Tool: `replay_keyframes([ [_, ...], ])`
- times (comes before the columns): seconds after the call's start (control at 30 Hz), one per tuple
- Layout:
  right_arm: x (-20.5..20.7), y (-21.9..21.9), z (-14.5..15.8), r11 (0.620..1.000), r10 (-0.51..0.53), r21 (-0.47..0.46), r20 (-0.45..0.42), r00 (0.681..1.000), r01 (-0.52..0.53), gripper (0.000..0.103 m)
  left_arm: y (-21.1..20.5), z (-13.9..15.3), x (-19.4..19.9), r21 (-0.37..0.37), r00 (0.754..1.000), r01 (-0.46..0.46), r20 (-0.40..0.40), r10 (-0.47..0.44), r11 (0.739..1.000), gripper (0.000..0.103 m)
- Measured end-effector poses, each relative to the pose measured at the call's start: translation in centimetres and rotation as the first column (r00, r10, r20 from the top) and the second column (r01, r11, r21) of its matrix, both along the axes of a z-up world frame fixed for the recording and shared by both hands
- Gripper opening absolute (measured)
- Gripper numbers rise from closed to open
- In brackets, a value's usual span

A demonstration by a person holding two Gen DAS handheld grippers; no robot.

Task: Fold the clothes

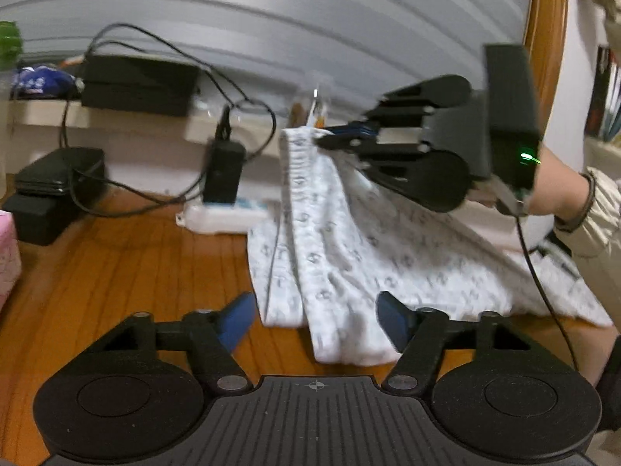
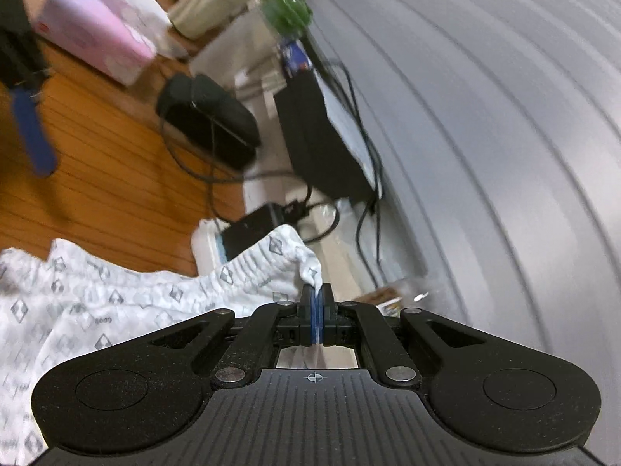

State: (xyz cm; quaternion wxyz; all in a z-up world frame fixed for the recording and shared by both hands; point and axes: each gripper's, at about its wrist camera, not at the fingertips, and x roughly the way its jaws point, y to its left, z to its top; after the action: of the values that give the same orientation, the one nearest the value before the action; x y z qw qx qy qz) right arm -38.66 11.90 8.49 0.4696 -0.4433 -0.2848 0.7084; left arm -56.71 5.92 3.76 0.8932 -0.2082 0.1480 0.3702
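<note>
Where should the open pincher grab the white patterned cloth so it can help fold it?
Probably the hanging lower hem of the white patterned cloth, which droops right between the left gripper's open blue fingers. Come straight forward, low over the wooden table, and pinch that edge. The right gripper already clamps the top corner, so the cloth hangs stretched, leaving the bottom free.

Garment [image 1: 341, 256] on wooden floor [image 1: 116, 272], between left gripper [image 1: 316, 320] fingers; power strip [image 1: 221, 215] behind; tissue box [image 2: 93, 31] far left; right gripper [image 2: 317, 312] at waistband corner.
</note>
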Motion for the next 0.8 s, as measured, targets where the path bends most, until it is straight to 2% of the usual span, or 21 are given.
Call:
replay_keyframes([
  [0.07, 0.2, 1.2, -1.5, 1.000, -0.025, 0.004, 0.003, 1.000, 0.025, 0.003, 0.4, -0.1, 1.1, -0.008, 0.999, 0.002, -0.036, -0.002, 1.000, 0.071],
  [0.1, 0.4, 1.5, -1.9, 0.999, -0.040, 0.004, -0.010, 0.999, 0.040, 0.003, 0.7, -0.1, 1.7, -0.012, 0.998, 0.004, -0.056, -0.004, 1.000, 0.074],
  [0.13, 0.6, 1.8, -2.2, 0.998, -0.055, 0.003, -0.030, 0.998, 0.055, 0.003, 0.9, -0.1, 2.2, -0.014, 0.997, 0.004, -0.083, -0.006, 1.000, 0.083],
  [0.17, 0.8, 1.8, -2.3, 0.998, -0.067, -0.004, -0.044, 0.997, 0.067, 0.003, 1.1, -0.1, 2.7, -0.014, 0.994, 0.005, -0.111, -0.007, 1.000, 0.085],
  [0.23, 1.1, 1.7, -2.3, 0.997, -0.082, -0.017, -0.065, 0.995, 0.081, 0.003, 1.2, -0.1, 3.6, -0.004, 0.986, 0.012, -0.165, -0.013, 1.000, 0.085],
  [0.37, 1.3, 1.3, -2.1, 0.997, -0.078, -0.011, -0.089, 0.993, 0.077, 0.003, 1.9, -0.4, 4.8, -0.016, 0.977, 0.048, -0.206, -0.050, 0.999, 0.083],
  [0.5, 1.6, 0.9, -1.7, 0.997, -0.072, 0.002, -0.113, 0.991, 0.073, 0.003, 3.0, -1.1, 5.2, -0.068, 0.973, 0.061, -0.220, -0.074, 0.996, 0.070],
  [0.57, 1.7, 0.6, -1.5, 0.998, -0.066, 0.010, -0.125, 0.990, 0.068, 0.003, 3.3, -1.0, 4.8, -0.084, 0.976, 0.066, -0.200, -0.081, 0.994, 0.053],
  [0.6, 1.7, 0.6, -1.4, 0.998, -0.062, 0.017, -0.125, 0.990, 0.065, 0.003, 3.5, -1.0, 4.5, -0.104, 0.980, 0.072, -0.179, -0.089, 0.992, 0.031],
  [0.63, 1.8, 0.5, -1.3, 0.998, -0.059, 0.024, -0.123, 0.991, 0.062, 0.003, 3.6, -1.0, 4.2, -0.118, 0.982, 0.074, -0.161, -0.093, 0.990, 0.021],
  [0.67, 1.8, 0.5, -1.3, 0.998, -0.054, 0.034, -0.125, 0.991, 0.059, 0.003, 3.5, -0.8, 3.9, -0.121, 0.984, 0.070, -0.153, -0.088, 0.990, 0.018],
  [0.7, 1.9, 0.5, -1.2, 0.997, -0.049, 0.045, -0.131, 0.990, 0.056, 0.003, 3.2, -0.6, 3.5, -0.121, 0.985, 0.072, -0.147, -0.090, 0.990, 0.009],
  [0.8, 2.0, 0.5, -1.0, 0.996, -0.033, 0.078, -0.152, 0.988, 0.045, 0.003, 1.7, 0.6, 2.0, -0.094, 0.990, 0.062, -0.122, -0.073, 0.994, 0.008],
])
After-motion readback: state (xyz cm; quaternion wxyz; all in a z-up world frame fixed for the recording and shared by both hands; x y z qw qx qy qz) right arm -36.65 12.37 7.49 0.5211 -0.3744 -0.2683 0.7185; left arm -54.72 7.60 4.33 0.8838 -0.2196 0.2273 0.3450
